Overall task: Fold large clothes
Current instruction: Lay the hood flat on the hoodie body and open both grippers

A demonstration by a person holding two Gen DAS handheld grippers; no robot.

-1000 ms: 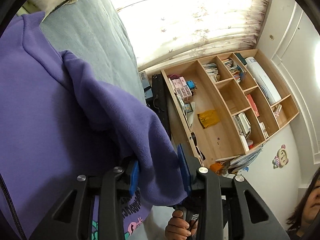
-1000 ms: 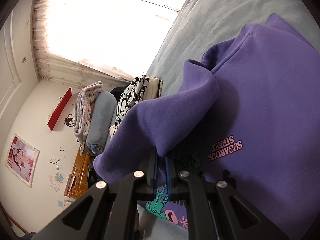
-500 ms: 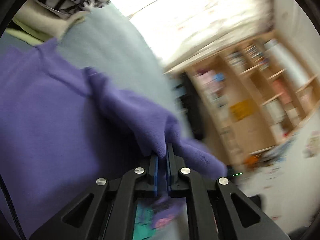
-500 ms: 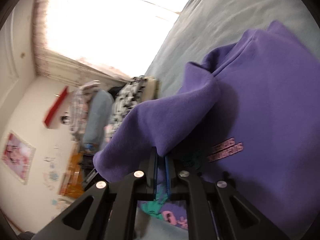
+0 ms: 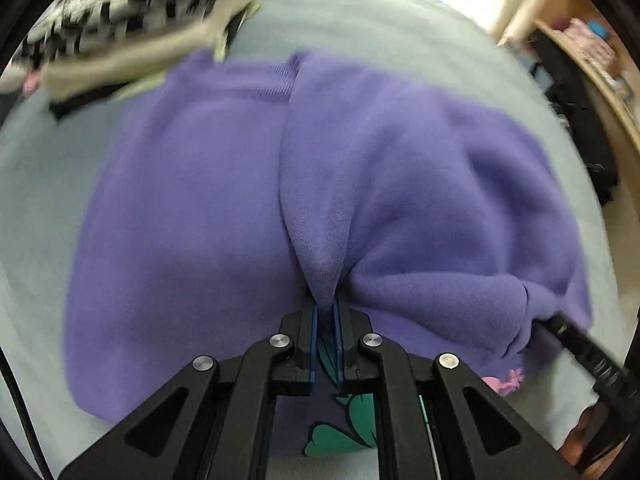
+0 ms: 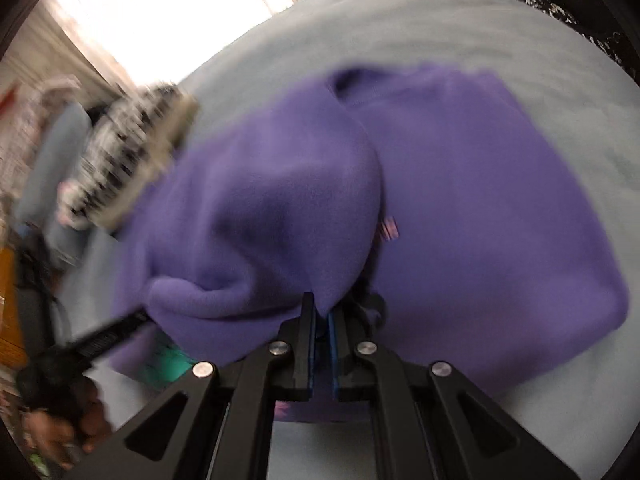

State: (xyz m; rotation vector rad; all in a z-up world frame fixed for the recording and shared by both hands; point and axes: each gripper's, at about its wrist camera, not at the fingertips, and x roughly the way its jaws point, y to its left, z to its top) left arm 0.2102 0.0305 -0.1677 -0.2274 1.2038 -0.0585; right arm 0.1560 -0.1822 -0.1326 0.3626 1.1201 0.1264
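Left wrist view: the left gripper (image 5: 325,312) has its black fingers with blue pads pinched narrow on a raised ridge of the soft purple fleece sweatshirt (image 5: 192,216), which lies spread on the pale grey-blue bed cover (image 5: 36,184). A flap of the sweatshirt is drawn over its own body, covering most of the green and pink print (image 5: 344,432) that peeks out near the fingers. At the lower right edge the right gripper (image 5: 560,326) bites the same flap. A blurred stack of black-and-white patterned and beige folded clothes (image 5: 132,12) sits beyond the collar.

Right wrist view: the right gripper (image 6: 320,312) is likewise clamped tight on a bunched purple fold, with the flap bulging to its left. The left gripper (image 6: 120,326), held in a hand (image 6: 60,436), shows at the lower left, gripping the flap's other end.

The step in hand looks like carrying one side of the sweatshirt across its middle. Next, I judge, both grippers must lower the flap together, keep its edge taut and straight, line it up with the body below, then let go
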